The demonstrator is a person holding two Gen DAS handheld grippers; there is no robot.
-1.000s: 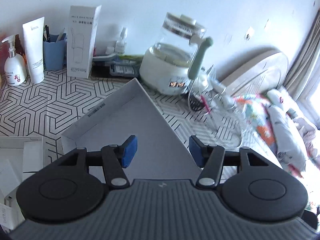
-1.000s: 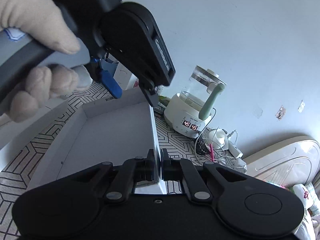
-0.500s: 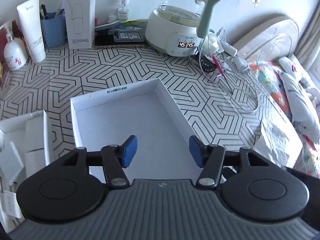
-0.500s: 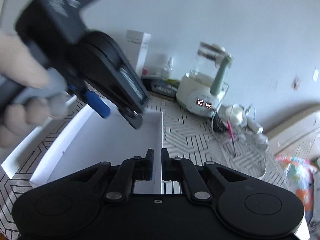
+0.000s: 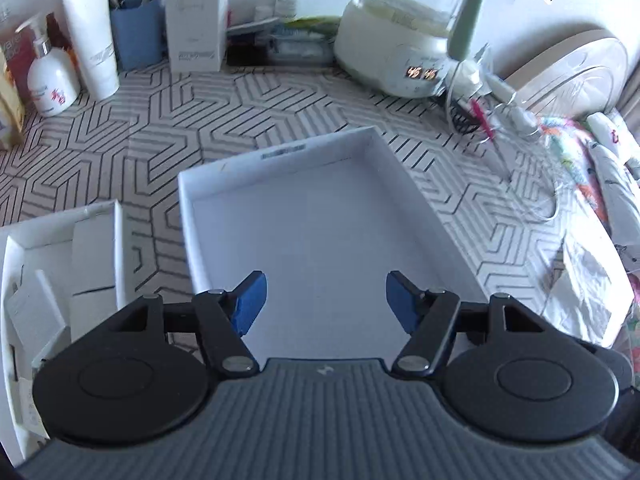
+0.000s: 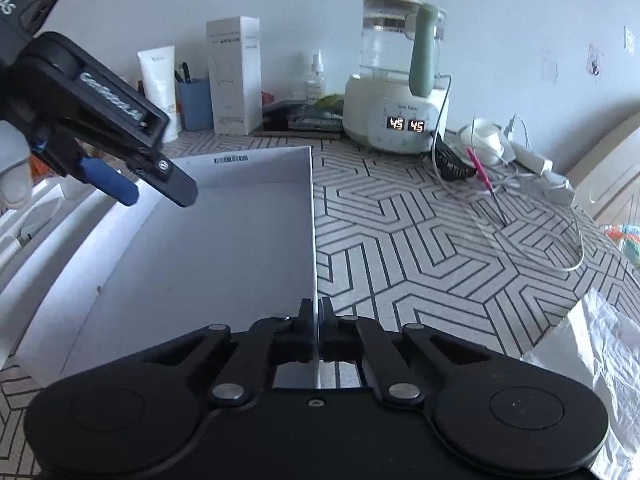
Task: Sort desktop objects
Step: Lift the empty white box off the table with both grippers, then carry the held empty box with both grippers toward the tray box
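Observation:
A large empty white box lid [image 5: 320, 216] lies open side up on the patterned table. My right gripper [image 6: 318, 312] is shut on the lid's right wall [image 6: 312, 220] near its front corner. My left gripper [image 5: 322, 300] is open and empty, hovering above the lid's near half. It also shows in the right wrist view [image 6: 132, 184], over the lid's left side. A second white box [image 5: 60, 264] with white inserts sits to the left of the lid.
At the back stand a kettle on its base [image 6: 394, 92], a tall white carton [image 6: 234, 76], a blue pen cup [image 5: 136, 32], a white tube [image 5: 90, 36] and a pump bottle [image 5: 50, 76]. Cables and a charger [image 6: 516, 160] lie at right. A crumpled white bag [image 5: 580, 292] lies at the right edge.
The lid was tilted up on one side and has come down flat on the table. My left gripper has risen and pulled back, staying open. My right gripper kept its hold on the wall.

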